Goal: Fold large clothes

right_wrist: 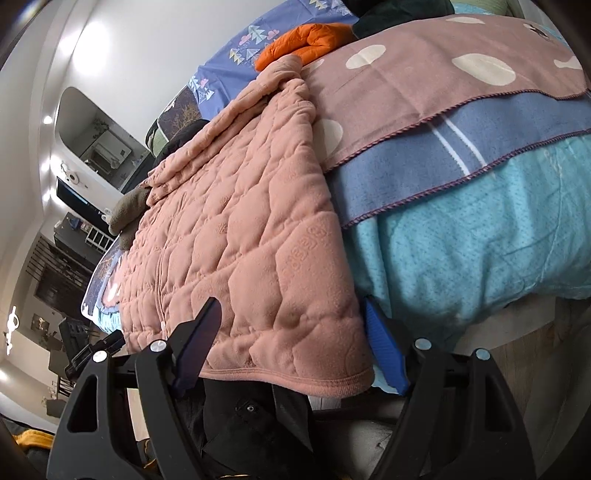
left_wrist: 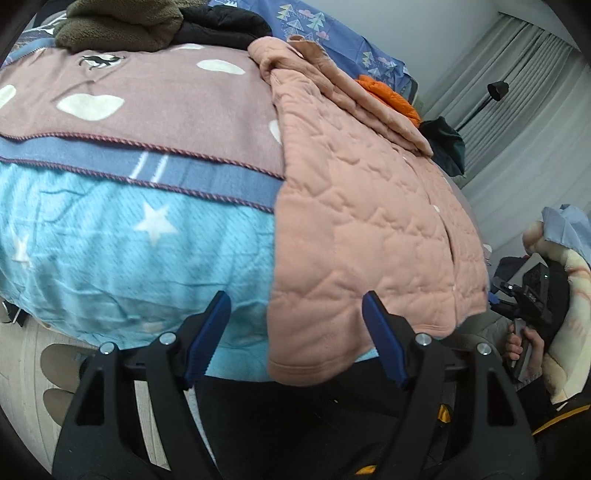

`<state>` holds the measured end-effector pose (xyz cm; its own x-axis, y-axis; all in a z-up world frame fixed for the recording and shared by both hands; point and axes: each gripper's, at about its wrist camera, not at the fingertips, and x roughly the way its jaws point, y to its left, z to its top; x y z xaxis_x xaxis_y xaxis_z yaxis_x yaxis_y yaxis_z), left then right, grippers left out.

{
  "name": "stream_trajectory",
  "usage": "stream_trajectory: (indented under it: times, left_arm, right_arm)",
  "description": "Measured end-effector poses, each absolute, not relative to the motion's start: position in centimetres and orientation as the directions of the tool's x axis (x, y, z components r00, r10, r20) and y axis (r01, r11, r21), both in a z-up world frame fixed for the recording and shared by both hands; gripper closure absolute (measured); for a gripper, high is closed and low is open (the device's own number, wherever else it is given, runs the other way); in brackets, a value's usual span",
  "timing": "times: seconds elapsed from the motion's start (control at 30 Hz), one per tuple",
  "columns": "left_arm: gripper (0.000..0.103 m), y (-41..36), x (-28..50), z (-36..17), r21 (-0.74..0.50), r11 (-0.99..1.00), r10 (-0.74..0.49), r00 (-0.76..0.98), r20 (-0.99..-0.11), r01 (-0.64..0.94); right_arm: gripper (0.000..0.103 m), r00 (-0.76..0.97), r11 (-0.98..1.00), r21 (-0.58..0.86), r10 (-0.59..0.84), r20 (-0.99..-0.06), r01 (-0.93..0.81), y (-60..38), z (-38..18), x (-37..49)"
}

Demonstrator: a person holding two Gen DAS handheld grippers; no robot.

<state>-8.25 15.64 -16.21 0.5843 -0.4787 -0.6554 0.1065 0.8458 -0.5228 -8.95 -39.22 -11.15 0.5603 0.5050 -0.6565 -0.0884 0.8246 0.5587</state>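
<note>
A pink quilted jacket (left_wrist: 369,221) lies spread on the bed, its hem hanging over the near edge; it also shows in the right wrist view (right_wrist: 240,240). My left gripper (left_wrist: 297,306) is open, its blue-padded fingers astride the jacket's left hem corner, not clamping it. My right gripper (right_wrist: 291,314) is open, its fingers either side of the jacket's other hem corner. The right gripper also shows at the far right of the left wrist view (left_wrist: 524,295), held in a hand.
The bed carries a turquoise star blanket (left_wrist: 129,229) and a mauve spotted blanket (left_wrist: 147,103). An olive garment (left_wrist: 118,26), a black garment (left_wrist: 221,22), an orange jacket (left_wrist: 388,92) and a dark green garment (left_wrist: 447,144) lie at the back. Slippers (left_wrist: 59,362) sit on the floor.
</note>
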Motion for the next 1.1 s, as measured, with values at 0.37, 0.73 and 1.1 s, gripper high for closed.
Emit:
stream_trajectory:
  times: [0.37, 0.73, 1.1]
  left_arm:
    - [0.044, 13.6, -7.7, -16.9, -0.581, 0.806, -0.537, 0.552, -0.638, 0.112]
    - [0.092, 14.4, -8.6, -14.7, -0.593, 0.797, -0.526, 0.61, -0.593, 0.11]
    - [0.093, 14.5, -7.6, -9.2, -0.722, 0.638, -0.687, 0.622, -0.376, 0.268]
  right_arm:
    - [0.081, 0.583, 0.829, 0.553, 0.491, -0.647, -0.084, -40.2, -10.9, -10.0]
    - [0.093, 0.624, 0.833, 0.545, 0.475, -0.62, -0.094, -40.0, -9.7, -10.8]
    - [0.094, 0.639, 0.596, 0.782, 0.675, -0.367, -0.18, -40.8, -6.4, -10.5]
